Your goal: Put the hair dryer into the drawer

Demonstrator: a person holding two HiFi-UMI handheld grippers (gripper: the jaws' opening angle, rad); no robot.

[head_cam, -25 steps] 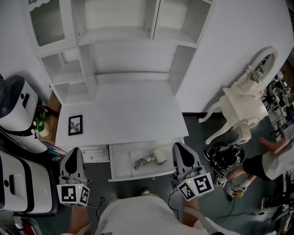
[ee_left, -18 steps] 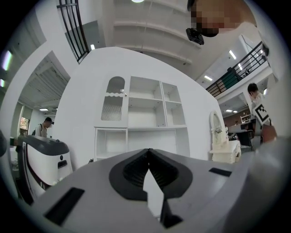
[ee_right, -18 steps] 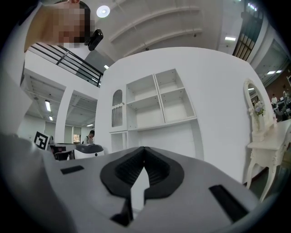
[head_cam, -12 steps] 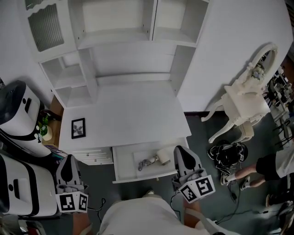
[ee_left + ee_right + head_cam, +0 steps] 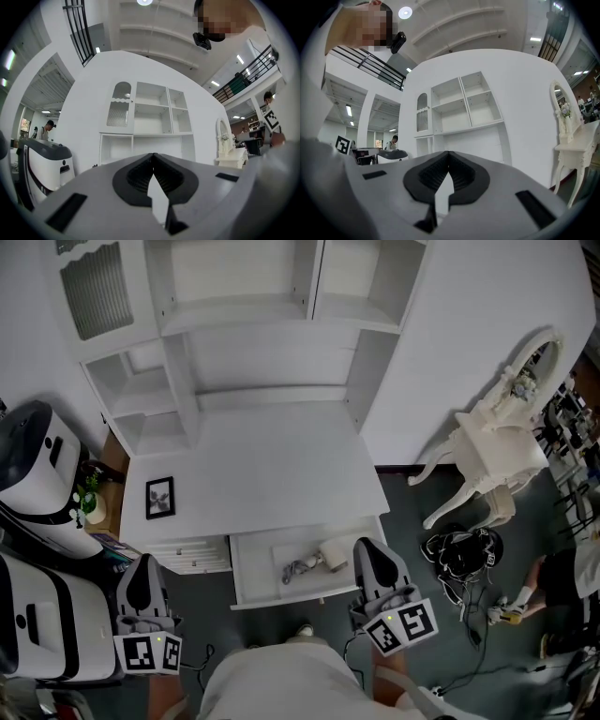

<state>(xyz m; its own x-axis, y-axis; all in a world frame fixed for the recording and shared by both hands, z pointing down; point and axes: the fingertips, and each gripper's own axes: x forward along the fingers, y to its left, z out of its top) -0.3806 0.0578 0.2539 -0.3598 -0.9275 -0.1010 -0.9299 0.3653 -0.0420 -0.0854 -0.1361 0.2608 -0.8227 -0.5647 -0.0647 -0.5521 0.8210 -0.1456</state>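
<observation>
Hair dryer (image 5: 325, 558) | in drawer (image 5: 246, 576), just left of right gripper (image 5: 366, 546) | likely light, rigid, slippery; grip the barrel | right gripper and left gripper (image 5: 142, 566): jaws together, empty

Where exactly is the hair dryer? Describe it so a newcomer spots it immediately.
Find the white desk below the shelf unit; its open drawer juts from the front edge toward the person. The hair dryer lies in the drawer's right half: a cream barrel with a grey part trailing left, the only cream-and-grey thing among white surfaces.
</observation>
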